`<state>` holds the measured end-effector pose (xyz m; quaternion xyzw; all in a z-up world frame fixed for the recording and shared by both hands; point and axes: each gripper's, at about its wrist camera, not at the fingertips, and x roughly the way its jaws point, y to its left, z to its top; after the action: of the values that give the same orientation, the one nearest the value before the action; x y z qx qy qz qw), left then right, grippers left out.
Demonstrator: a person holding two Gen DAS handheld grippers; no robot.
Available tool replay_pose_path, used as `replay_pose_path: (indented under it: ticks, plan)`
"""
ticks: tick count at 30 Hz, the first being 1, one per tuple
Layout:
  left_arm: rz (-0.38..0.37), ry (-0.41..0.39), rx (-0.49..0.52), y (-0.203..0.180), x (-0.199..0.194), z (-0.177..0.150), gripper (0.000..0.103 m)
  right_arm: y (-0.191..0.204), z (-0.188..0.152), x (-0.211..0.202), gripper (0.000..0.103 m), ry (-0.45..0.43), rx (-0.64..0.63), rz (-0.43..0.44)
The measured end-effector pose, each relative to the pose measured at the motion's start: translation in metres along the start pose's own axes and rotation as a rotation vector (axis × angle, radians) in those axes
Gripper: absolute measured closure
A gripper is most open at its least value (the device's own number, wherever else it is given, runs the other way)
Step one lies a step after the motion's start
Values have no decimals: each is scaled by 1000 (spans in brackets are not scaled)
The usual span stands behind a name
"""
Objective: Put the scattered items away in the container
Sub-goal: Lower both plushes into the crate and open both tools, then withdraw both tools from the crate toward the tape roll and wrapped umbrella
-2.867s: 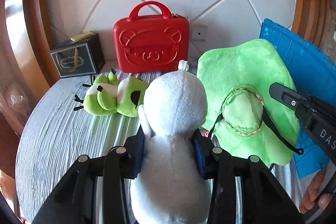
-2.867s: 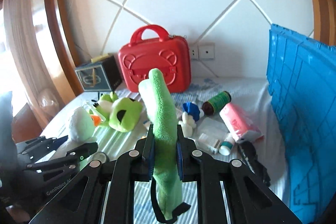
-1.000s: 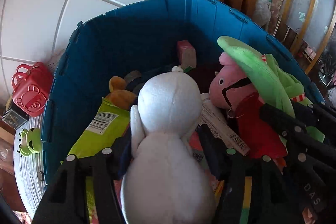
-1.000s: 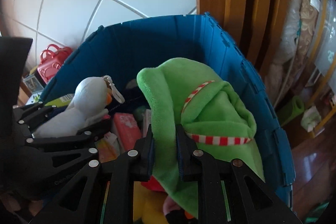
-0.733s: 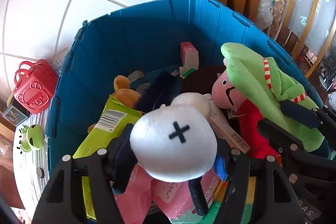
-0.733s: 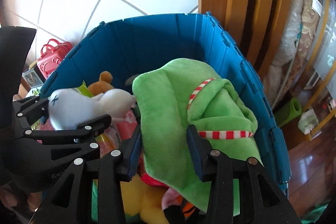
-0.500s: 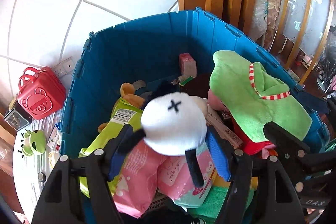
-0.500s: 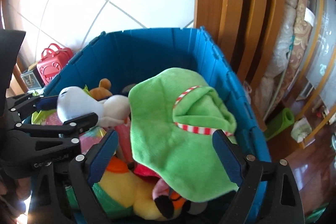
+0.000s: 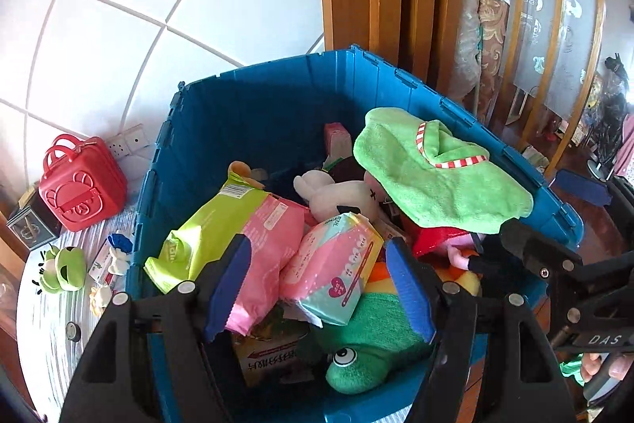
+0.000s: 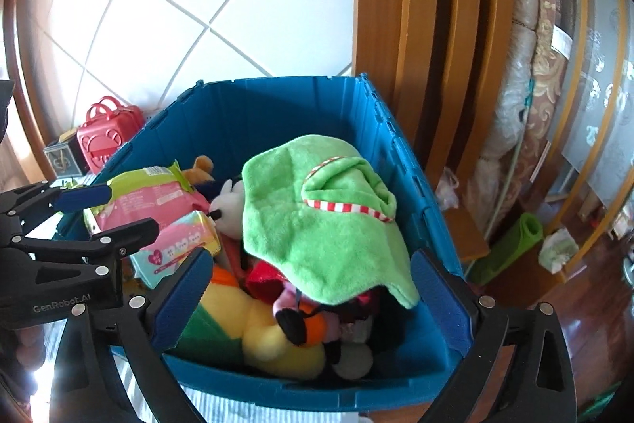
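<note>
Both drops done: soft green plush hat (image 10: pixel 317 224) draped over the toys at the right of the blue plastic crate (image 10: pixel 277 98), white plush toy (image 9: pixel 337 195) lying mid-crate. Right gripper (image 10: pixel 313 288) just opened, fingers spread wide and empty; left gripper (image 9: pixel 317 284) spread, pinching nothing. Best lifted straight clear of the rim, then swung left for the green frog plush (image 9: pixel 63 268) on the bed.

A crate (image 9: pixel 253 106) stands on a table (image 9: pixel 43 320) against a tiled wall (image 9: pixel 119 6). In the crate, a hat (image 10: pixel 317 224) lies on top at right, over a heap of toys; a plush rabbit (image 9: pixel 337 195) lies left of it, with packets (image 9: pixel 277 236) in front. A case (image 9: pixel 81 185) stands on the table, left of the crate.
</note>
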<state>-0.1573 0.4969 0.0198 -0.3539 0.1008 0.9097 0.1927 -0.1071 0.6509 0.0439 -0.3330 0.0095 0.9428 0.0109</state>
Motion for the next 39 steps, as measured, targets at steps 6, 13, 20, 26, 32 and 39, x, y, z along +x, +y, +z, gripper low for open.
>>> replay_pose_path:
  ticks: [6,13,20,26,32,39]
  plan:
    - [19,-80,-33,5,-28,-22,33,-1,-19,-17,1,-36,16,4]
    - [98,-154,-101,16,-48,-57,27,7,-45,-32,1,-85,32,-13]
    - [165,-233,-172,45,-76,-90,24,34,-55,-44,1,-129,30,30]
    - [219,-305,-257,107,-106,-124,4,93,-48,-58,0,-198,-26,90]
    - [277,-283,-305,202,-121,-157,4,188,-42,-60,0,-222,-106,153]
    - [326,-217,-315,338,-135,-200,4,312,-37,-48,0,-231,-103,216]
